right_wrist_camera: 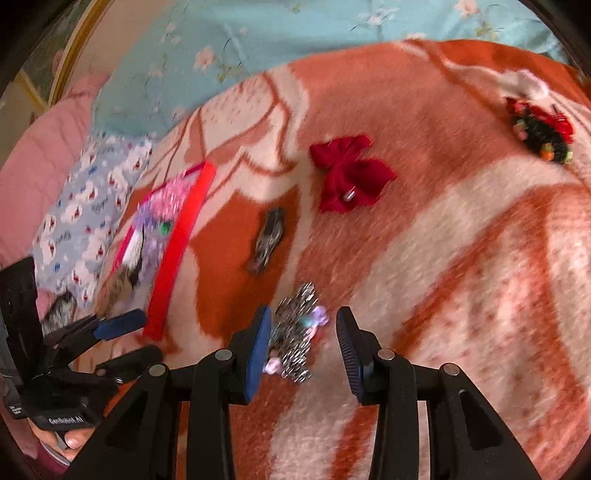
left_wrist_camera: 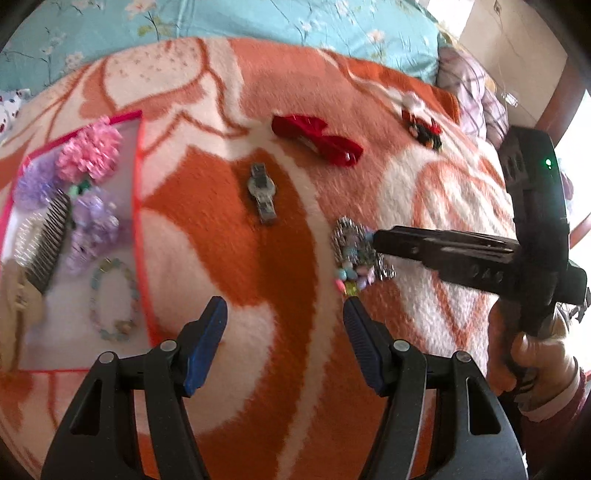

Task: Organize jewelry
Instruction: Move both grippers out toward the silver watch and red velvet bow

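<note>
A silver beaded hair ornament (left_wrist_camera: 351, 251) (right_wrist_camera: 297, 328) lies on the orange and white blanket (left_wrist_camera: 229, 221). My right gripper (right_wrist_camera: 302, 350) is open, its fingers either side of the ornament just above it; it also shows in the left wrist view (left_wrist_camera: 373, 236) at the ornament. My left gripper (left_wrist_camera: 284, 339) is open and empty over the blanket, and shows in the right wrist view (right_wrist_camera: 125, 339). A pink-rimmed tray (left_wrist_camera: 138, 184) (right_wrist_camera: 177, 240) at the left holds flower clips (left_wrist_camera: 90, 151), a comb (left_wrist_camera: 50, 240) and a bead bracelet (left_wrist_camera: 114, 299).
A watch (left_wrist_camera: 263, 192) (right_wrist_camera: 269, 236), a red bow (left_wrist_camera: 317, 138) (right_wrist_camera: 351, 177) and a black and red clip (left_wrist_camera: 423, 127) (right_wrist_camera: 541, 131) lie on the blanket. A blue floral quilt (left_wrist_camera: 258, 22) lies behind. A patterned pillow (right_wrist_camera: 88, 210) lies left.
</note>
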